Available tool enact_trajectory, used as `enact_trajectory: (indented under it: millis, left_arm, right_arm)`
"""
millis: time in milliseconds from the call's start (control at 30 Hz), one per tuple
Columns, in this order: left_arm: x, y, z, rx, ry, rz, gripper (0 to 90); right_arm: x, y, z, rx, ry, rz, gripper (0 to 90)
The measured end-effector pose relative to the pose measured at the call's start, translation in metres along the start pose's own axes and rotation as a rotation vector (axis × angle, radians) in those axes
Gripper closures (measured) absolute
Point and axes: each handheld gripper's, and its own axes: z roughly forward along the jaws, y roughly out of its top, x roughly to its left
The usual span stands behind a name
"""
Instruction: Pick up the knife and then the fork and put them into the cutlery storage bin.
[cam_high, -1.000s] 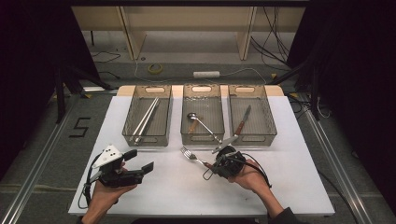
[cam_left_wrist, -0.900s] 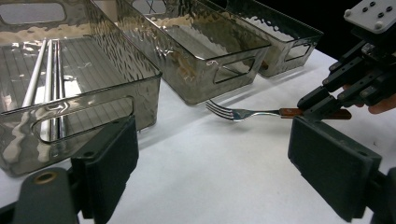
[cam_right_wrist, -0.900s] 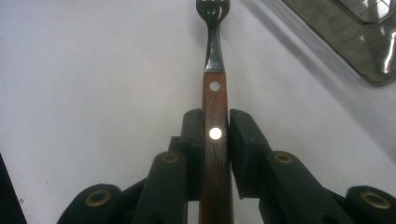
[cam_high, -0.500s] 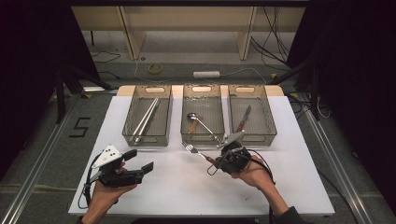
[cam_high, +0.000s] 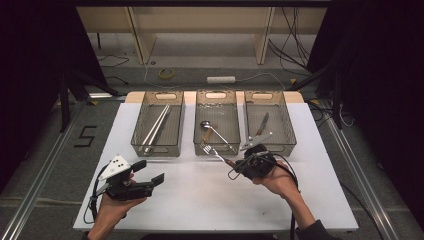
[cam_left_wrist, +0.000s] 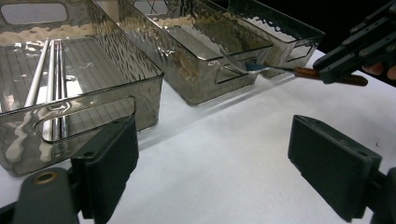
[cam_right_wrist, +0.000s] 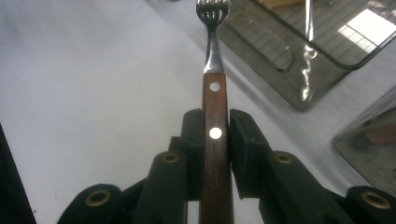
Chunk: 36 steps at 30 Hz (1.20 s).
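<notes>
Fork (cam_high: 214, 152) now higher, near middle bin (cam_high: 216, 148)

White table (cam_high: 320, 200) on grey floor (cam_high: 45, 150); wooden shelf frame (cam_high: 200, 30) behind; dark curtains (cam_high: 30, 60) at both sides.

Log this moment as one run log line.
right gripper: shut on wooden-handled steel fork | fork: above white table | left gripper: open, empty

Ahead of the right claw (cam_high: 239, 165), the clear smoked plastic middle bin (cam_high: 217, 147) blocks the way, its near wall just past the wooden-handled fork (cam_high: 214, 153). Bare white bench (cam_high: 200, 195) lies open between the right claw and the left claw (cam_high: 149, 171). Another clear bin holding metal rods (cam_left_wrist: 70, 93) walls off the left claw's front.
</notes>
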Motion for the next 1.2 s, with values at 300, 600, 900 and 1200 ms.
enact_trajectory:
  millis: [300, 600, 900, 1200]
  left_arm:
    - [0.001, 0.0, 0.0, -0.008, 0.003, -0.007, 16.0]
    - [0.001, 0.0, 0.001, -0.007, 0.004, -0.008, 16.0]
    - [0.001, 0.0, 0.001, -0.011, 0.003, -0.008, 16.0]
    - [0.001, 0.0, 0.001, -0.009, 0.003, -0.008, 16.0]
  right_arm:
    - [-0.02, 0.008, -0.019, -0.06, -0.036, 0.03, 77.3]
    - [-0.051, 0.029, -0.033, -0.117, -0.09, 0.089, 77.3]
    - [-0.085, 0.042, -0.039, -0.124, -0.149, 0.167, 77.3]
    - [-0.114, 0.044, -0.041, -0.115, -0.196, 0.251, 77.3]
